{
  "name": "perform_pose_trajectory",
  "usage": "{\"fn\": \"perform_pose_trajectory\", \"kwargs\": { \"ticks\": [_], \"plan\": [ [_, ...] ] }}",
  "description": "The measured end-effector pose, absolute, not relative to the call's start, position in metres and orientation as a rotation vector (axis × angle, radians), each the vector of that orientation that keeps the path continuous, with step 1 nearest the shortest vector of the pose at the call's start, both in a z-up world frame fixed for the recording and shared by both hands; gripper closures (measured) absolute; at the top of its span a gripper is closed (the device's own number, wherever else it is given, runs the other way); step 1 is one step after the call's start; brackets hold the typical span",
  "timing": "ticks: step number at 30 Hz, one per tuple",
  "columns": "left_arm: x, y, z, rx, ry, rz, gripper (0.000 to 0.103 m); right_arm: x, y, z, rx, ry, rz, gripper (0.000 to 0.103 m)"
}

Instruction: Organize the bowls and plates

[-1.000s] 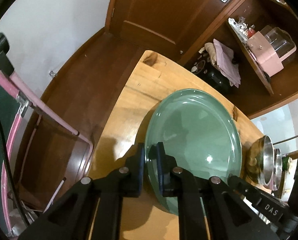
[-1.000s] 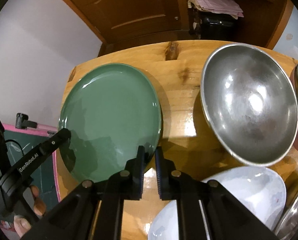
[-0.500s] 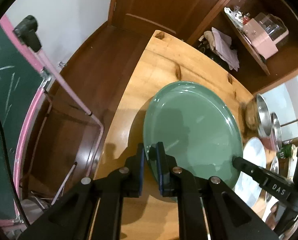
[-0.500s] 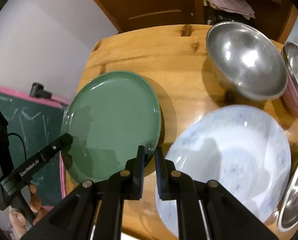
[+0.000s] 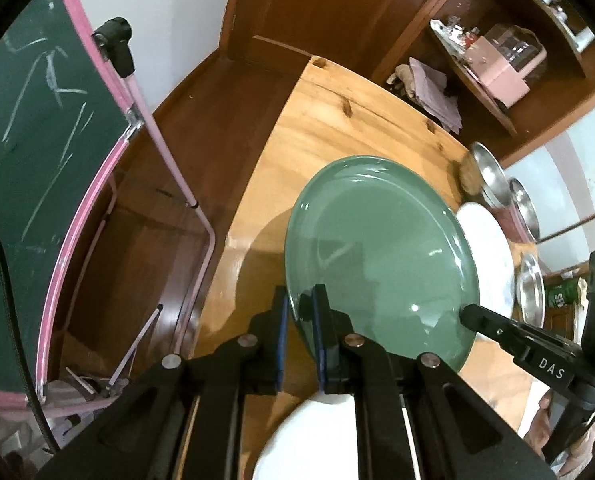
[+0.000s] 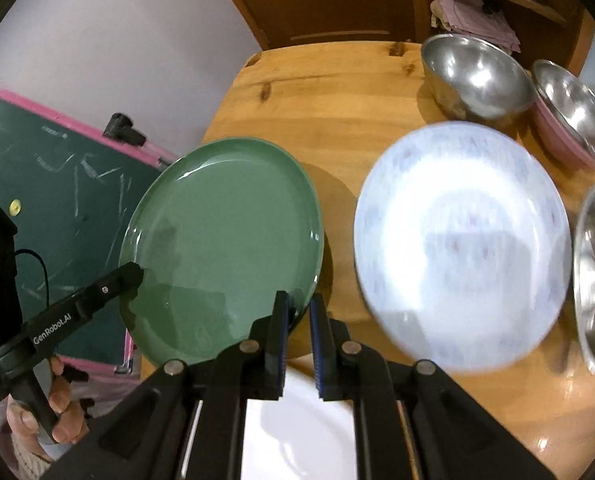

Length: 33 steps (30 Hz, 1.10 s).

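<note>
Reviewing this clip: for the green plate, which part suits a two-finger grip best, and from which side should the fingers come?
The thin raised rim, pinched edge-on from outside. The green plate is wide, shallow and smooth, so only the rim fits between two fingers. Both grippers do this: the left gripper and right gripper clamp opposite near edges, one finger above and one below the rim, which likely keeps the lifted plate level.

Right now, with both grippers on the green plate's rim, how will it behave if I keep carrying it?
The green plate looks rigid, so it shouldn't flex. Its glossy glaze may slip between the left gripper and right gripper. It looks ceramic: probably heavy and breakable if dropped.
</note>
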<state>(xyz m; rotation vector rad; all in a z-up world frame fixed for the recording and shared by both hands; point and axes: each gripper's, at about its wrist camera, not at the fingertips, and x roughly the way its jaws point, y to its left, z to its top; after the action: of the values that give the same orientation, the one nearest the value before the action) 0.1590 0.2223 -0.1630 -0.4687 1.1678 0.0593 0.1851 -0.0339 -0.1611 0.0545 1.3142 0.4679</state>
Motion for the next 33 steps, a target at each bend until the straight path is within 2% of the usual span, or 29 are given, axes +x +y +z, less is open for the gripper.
{"fn": "perform_pose_trajectory", "kwargs": {
  "ticks": [14,26,33],
  "plan": [
    [0.044,0.17,-0.166,-0.409,1.217,-0.011,0.093,0.07,-0.08,-0.158,0.033,1.286,0.457,0.094],
    [0.01,0.15,-0.207,-0.399,1.313,-0.034,0.093,0.03,-0.093,-0.194,0.016,1.363,0.424,0.093],
    [0.002,0.155,-0.213,-0.405,1.304,-0.015,0.093,0.023,-0.086,-0.2,-0.01,1.351,0.419,0.093]
  ]
}}
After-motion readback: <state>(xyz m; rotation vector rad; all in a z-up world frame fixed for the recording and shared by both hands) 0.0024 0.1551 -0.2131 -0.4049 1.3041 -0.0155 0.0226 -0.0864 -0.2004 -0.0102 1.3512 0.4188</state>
